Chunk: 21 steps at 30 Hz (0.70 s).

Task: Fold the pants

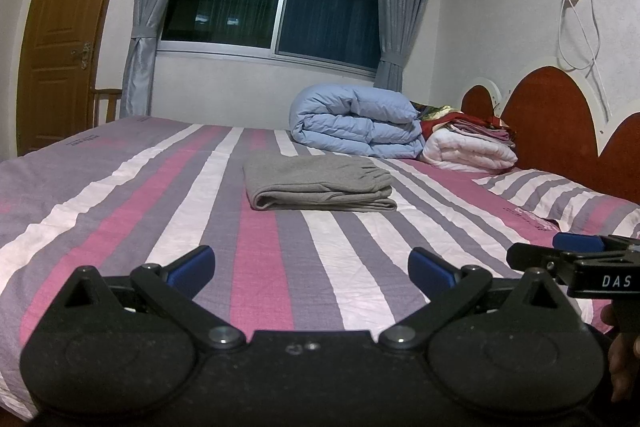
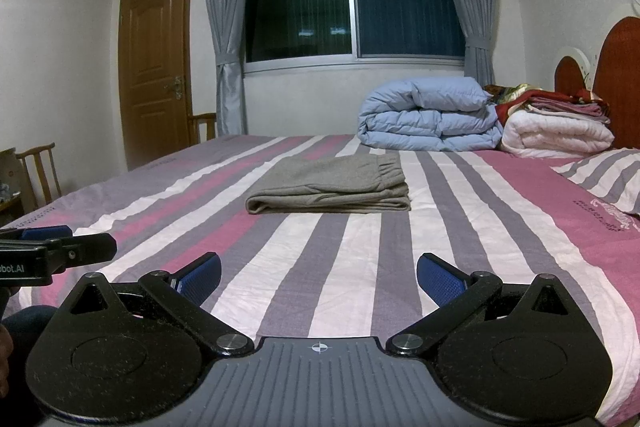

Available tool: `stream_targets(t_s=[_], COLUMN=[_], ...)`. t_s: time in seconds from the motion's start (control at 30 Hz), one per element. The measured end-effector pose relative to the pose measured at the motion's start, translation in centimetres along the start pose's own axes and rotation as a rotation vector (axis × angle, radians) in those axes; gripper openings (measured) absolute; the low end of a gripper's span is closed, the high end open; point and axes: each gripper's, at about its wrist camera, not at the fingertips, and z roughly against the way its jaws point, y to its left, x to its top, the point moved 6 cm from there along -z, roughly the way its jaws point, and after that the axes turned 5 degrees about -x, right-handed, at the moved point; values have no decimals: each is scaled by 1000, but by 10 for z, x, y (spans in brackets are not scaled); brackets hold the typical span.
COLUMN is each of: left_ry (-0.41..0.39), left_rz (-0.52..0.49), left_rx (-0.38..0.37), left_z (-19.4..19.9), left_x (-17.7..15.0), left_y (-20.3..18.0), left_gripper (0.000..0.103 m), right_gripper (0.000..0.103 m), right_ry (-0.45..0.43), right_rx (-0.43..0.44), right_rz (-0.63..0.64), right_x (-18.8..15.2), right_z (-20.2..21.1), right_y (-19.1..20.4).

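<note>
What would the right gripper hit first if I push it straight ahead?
Likely the folded pants. The right gripper is open, low over the bed, pointing at them with only bare sheet between. If it runs lower than it looks, it touches the sheet first.

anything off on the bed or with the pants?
Nothing stands out. The grey pants lie folded in a compact stack mid-bed on the striped sheet, edges roughly aligned. Both the left hand-held gripper and the right hand-held gripper are open, empty and clear of the pants. The blue duvet sits folded near the headboard.

Pants mid-bed — quilt behind, nr headboard.
</note>
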Motion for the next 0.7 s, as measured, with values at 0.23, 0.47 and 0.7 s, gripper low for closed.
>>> stream_targets(t_s=[0.23,0.47,0.7], left_ry=[1,0,-2], left_rz=[-5,-5,-8], left_rx=[-5,-7,-15], left_z=[0,0,0], left_x=[1,2,2], left_y=[-1,-1,-3], left_gripper=[97,97,97], right_gripper=[103,103,103], right_ry=[1,0,0], right_rx=[0,-1,-1], right_rz=[0,1,1], right_x=[0,0,0], right_z=[0,0,0], right_y=[0,1,1])
